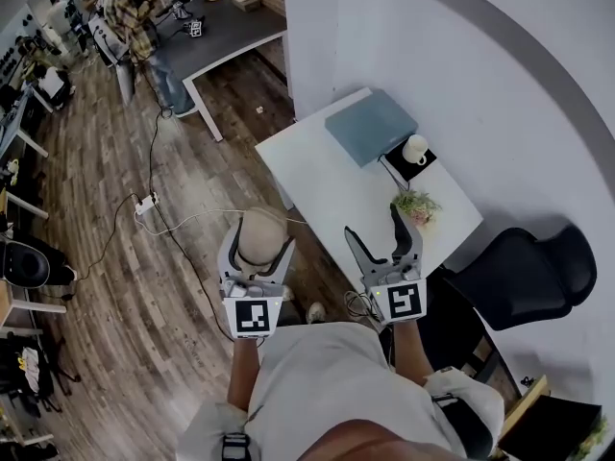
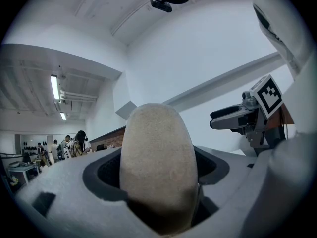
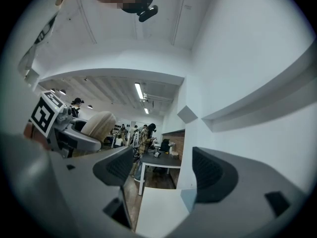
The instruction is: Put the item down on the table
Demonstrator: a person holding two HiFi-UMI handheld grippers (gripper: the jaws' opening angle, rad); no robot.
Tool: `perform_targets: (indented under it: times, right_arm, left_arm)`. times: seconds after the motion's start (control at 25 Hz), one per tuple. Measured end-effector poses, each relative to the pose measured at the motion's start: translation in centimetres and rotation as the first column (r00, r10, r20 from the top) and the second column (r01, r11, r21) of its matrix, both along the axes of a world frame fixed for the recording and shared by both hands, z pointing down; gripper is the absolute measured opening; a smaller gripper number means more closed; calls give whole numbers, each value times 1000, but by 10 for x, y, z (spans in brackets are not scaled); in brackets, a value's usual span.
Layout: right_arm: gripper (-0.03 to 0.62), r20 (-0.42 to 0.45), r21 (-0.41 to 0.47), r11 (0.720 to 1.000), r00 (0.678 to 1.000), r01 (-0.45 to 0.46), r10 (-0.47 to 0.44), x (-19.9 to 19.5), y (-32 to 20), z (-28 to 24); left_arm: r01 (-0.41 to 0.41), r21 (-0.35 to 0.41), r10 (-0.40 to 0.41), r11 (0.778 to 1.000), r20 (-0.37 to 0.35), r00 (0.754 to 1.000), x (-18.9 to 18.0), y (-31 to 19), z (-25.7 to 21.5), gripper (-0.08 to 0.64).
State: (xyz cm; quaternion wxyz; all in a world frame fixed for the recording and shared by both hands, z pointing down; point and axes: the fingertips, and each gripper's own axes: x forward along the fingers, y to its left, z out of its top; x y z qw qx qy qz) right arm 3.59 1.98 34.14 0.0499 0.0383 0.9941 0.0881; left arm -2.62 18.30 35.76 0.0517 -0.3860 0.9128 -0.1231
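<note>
Far left, a wooden floor [image 1: 106,257] with a white power strip [image 1: 146,203] and its trailing cable.

Next comes my left gripper [image 1: 259,248], raised in front of my body. Its two jaws are closed on a beige rounded item [image 1: 261,230], an egg-shaped thing with a soft, felt-like surface. In the left gripper view the item [image 2: 157,167] stands upright between the dark pads and fills the gap, its top rising well above the jaws. It hangs over the floor, just beside the near edge of the white table [image 1: 317,176] and not above it.

To its right is my right gripper [image 1: 375,227], pointing over the table's near edge. Its jaws stand wide apart. The right gripper view shows nothing between them, only the table top and the wall beyond the gap.

On the table, from its middle toward the right: a blue-grey flat case [image 1: 370,126], a white cup [image 1: 415,149] on a black mat, and a small potted plant [image 1: 415,205] near the right gripper's tips, apart from them.

Far right, a black chair [image 1: 528,277] stands by the table's end.
</note>
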Motion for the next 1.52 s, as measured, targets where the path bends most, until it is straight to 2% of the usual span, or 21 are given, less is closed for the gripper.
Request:
perform_targets:
  times: [0.24,0.68,1.12,1.52]
  right_arm:
    - [376,6,4,1000,1000,9,-9,-22,-2,0]
    - [374,0,17,999,999,-42,42,-83,-9,-2]
    - [374,-3,47,988,989,-147,147,-164,5,-11]
    - [374,-16,73,954,956,-290,292,-203,1,-12]
  left_arm:
    - [15,0,-15,1000,-8,1000,-21,-1,4,401]
    - [-38,20,38,999,1,999,-90,-13,2,400]
    - [-137,18,137,990,6,991,-187,-6,-5,400]
    - [-269,31,269,963,12,963,-247,-22,-1,400]
